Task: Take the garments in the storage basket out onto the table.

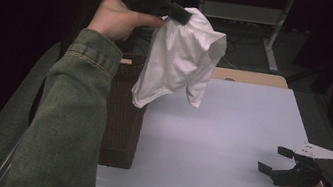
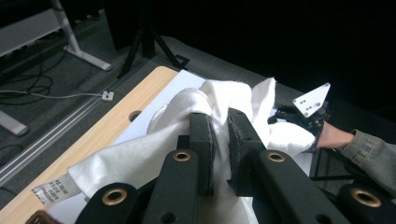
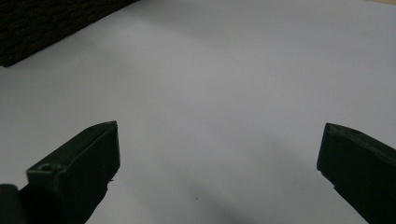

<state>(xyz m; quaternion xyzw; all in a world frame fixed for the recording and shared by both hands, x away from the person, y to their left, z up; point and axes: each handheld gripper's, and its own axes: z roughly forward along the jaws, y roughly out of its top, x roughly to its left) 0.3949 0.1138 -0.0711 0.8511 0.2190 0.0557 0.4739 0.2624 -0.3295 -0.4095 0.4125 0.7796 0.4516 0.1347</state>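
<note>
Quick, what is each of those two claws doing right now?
Left gripper: shut on the white T-shirt, lifted above the dark woven basket.
Right gripper: open, holding nothing, low over the white table.

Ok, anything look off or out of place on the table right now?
Nothing stands out. The left hand-held gripper is shut on the bunched white garment, which hangs above the dark wicker basket. The right hand-held gripper rests open on the white table.

I am viewing the white table point(image 1: 226, 148), a dark woven basket point(image 1: 123, 117) sitting directly on its left edge.
</note>
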